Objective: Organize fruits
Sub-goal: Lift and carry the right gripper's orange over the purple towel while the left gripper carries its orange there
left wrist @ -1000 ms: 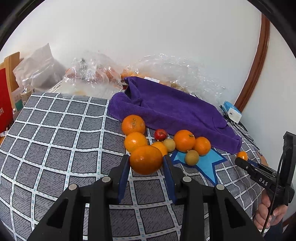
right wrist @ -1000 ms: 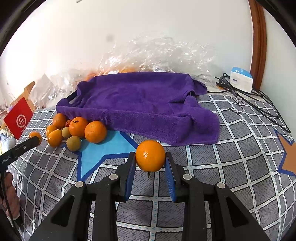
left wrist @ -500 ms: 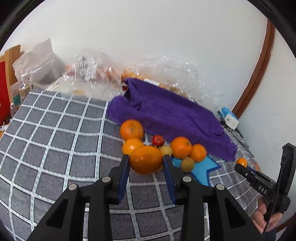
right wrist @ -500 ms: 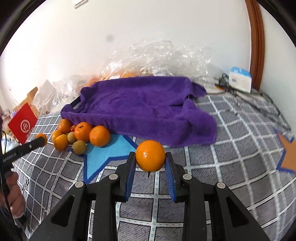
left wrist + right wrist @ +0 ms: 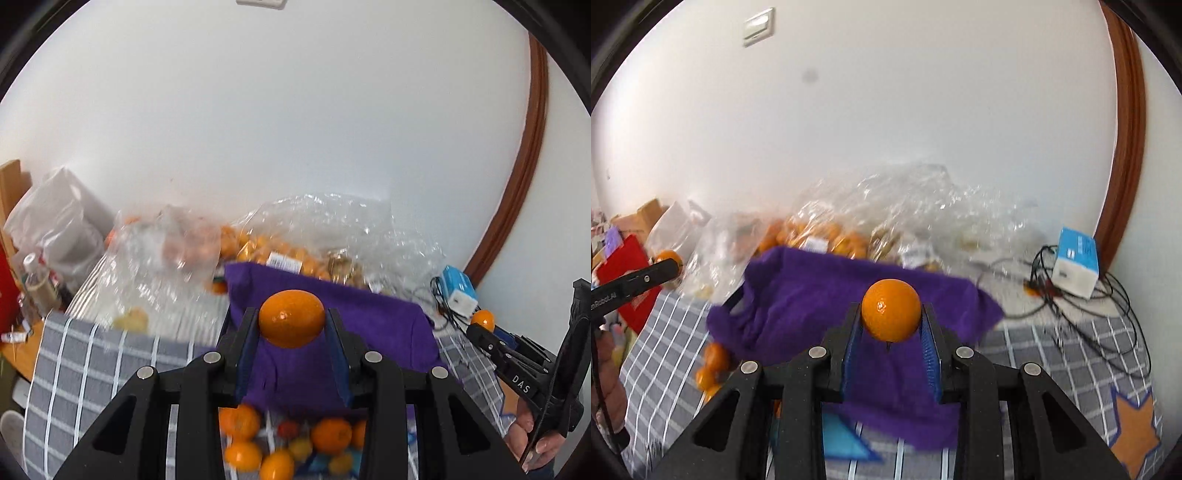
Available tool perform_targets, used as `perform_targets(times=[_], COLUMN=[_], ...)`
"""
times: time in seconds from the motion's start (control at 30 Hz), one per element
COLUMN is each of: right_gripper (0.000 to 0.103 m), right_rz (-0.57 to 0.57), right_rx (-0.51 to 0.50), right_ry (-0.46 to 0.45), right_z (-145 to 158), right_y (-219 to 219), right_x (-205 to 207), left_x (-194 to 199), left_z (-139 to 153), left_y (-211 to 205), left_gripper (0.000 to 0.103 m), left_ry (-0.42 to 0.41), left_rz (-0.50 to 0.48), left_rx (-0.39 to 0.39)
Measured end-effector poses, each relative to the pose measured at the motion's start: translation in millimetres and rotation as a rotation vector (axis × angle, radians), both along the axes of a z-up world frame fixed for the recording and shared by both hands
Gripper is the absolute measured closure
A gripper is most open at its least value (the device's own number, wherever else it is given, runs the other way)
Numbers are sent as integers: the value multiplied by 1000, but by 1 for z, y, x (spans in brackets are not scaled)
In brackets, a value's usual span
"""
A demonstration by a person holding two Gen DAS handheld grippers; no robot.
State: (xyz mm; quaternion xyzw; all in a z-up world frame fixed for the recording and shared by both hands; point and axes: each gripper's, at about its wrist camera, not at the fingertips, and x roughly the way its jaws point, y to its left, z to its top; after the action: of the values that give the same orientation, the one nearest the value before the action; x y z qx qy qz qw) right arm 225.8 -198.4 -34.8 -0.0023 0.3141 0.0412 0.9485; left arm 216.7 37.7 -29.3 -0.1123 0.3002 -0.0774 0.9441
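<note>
My left gripper [image 5: 291, 328] is shut on an orange [image 5: 291, 323] and holds it up in front of the purple towel [image 5: 369, 314]. My right gripper [image 5: 891, 325] is shut on another orange [image 5: 891, 314], also raised over the purple towel [image 5: 798, 295]. A loose pile of oranges and small fruits [image 5: 288, 439] lies on the grey checked cloth [image 5: 92, 369] below the left gripper; part of it shows in the right wrist view [image 5: 714, 363]. The right gripper with its orange [image 5: 483, 319] shows at the right of the left wrist view.
Clear plastic bags of fruit [image 5: 295, 243] lie behind the towel by the white wall. A blue-and-white box [image 5: 1076, 266] with cables sits at the right. A red box [image 5: 628, 280] and bagged items [image 5: 55, 229] stand at the left. A blue star [image 5: 842, 439] and orange star [image 5: 1134, 435] mark the cloth.
Both grippers have lifted and tilted up with their oranges, moving forward toward the towel; the fruit pile has dropped to the bottom of the left view.
</note>
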Motion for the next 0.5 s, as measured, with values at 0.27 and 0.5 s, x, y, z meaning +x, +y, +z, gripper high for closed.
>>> perform_targets(times=[0.27,0.5], right_gripper=[72,72], right_rz=[-46,-69], right_rx=[38,55], right_ry=[58,164], right_z=[-26,-72], right_y=[-13,-22], right_x=[61,91], left_x=[69,112], left_z=[-23,-66], left_y=[-18,-41], left_gripper=[69,69], left_ry=[91,208], left_rz=[-18,-41], left_rx=[-14,16])
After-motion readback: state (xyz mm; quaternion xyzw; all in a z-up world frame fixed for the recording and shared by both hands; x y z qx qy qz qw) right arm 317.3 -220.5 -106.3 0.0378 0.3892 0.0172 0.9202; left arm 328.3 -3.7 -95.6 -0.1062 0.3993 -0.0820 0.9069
